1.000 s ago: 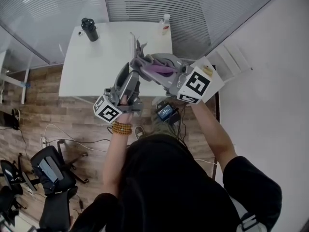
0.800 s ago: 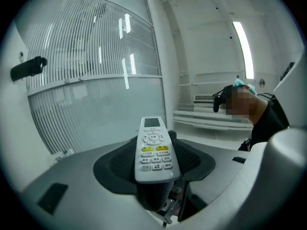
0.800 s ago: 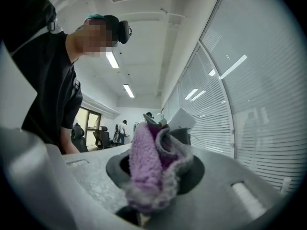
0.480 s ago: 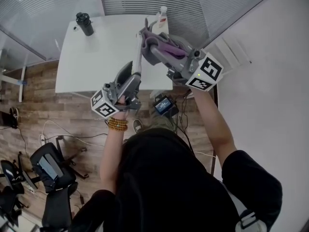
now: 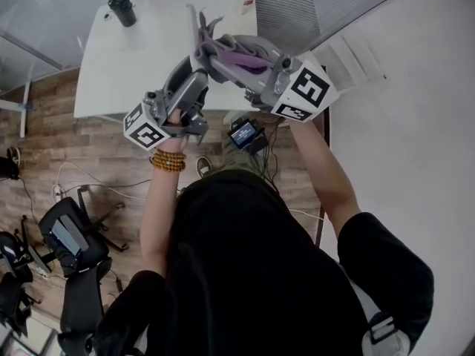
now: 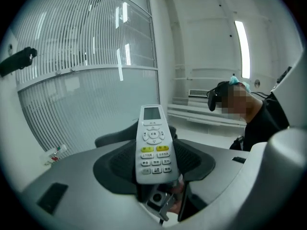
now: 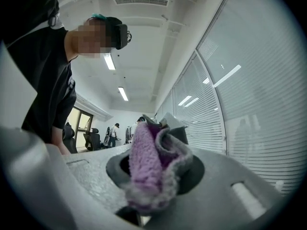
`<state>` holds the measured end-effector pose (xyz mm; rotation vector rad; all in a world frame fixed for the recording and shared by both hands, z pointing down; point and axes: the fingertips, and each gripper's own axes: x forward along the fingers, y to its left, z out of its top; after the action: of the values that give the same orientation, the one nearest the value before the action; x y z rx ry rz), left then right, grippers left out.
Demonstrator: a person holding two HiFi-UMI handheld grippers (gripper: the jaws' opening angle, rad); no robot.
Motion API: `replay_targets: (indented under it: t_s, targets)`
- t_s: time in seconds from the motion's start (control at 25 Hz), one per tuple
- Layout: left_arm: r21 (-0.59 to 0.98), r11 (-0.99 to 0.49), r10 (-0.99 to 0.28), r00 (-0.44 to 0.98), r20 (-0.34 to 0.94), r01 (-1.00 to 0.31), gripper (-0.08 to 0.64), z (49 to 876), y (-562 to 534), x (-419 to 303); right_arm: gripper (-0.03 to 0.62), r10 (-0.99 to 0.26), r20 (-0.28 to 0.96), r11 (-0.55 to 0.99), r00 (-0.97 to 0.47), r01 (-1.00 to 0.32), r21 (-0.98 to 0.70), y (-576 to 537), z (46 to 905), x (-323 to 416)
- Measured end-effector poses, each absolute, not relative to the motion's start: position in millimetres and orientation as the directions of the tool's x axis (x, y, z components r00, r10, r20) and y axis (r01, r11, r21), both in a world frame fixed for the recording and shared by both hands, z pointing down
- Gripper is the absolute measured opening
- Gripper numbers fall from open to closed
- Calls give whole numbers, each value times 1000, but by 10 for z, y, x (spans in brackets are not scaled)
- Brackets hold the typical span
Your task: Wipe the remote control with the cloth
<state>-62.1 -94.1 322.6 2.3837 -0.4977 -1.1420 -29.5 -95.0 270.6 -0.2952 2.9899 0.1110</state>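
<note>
The remote control [image 6: 153,145] is white, with pale grey buttons and two yellow ones. The cloth [image 7: 151,169] is purple on one face and grey along its edge. The left claw [image 6: 153,152] and the right claw [image 7: 156,171] are grey and black, and their cubes [image 5: 145,130] are white with black square markers. The counter [image 5: 133,58] is white, the floor [image 5: 44,139] is brown wood plank, and the bottle [image 5: 121,7] is black.

- bright, even indoor light; ceiling strip lights [image 7: 109,61] glow overhead, one glaring white in the left gripper view.
- both gripper views bulge like a fisheye, corners black.
- head view is sharp; the white desk [image 5: 111,58] nearly washes out.
- the cloth [image 7: 148,171], close to the lens, looks soft.
</note>
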Motion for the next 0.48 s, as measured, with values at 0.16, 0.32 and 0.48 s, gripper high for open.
replay_targets:
  t_s: [0.16,0.32,0.48]
  targets:
    - [534,-836,-501,571,-651,-124,253,3177,-908,-660,69,-161,-107,982,-981,-170,77,-744,2882,-265]
    - [554,-825,-500,602,-623,-113,253,3260,-930,-601,69,-130,-68,986,-989,-136,101,-783,2936,-165]
    - [548,-835,-459,622,-635,-57,253,3331,-901,-546,71,-209,-121,964,-970,-225,138,-1043,2679,6]
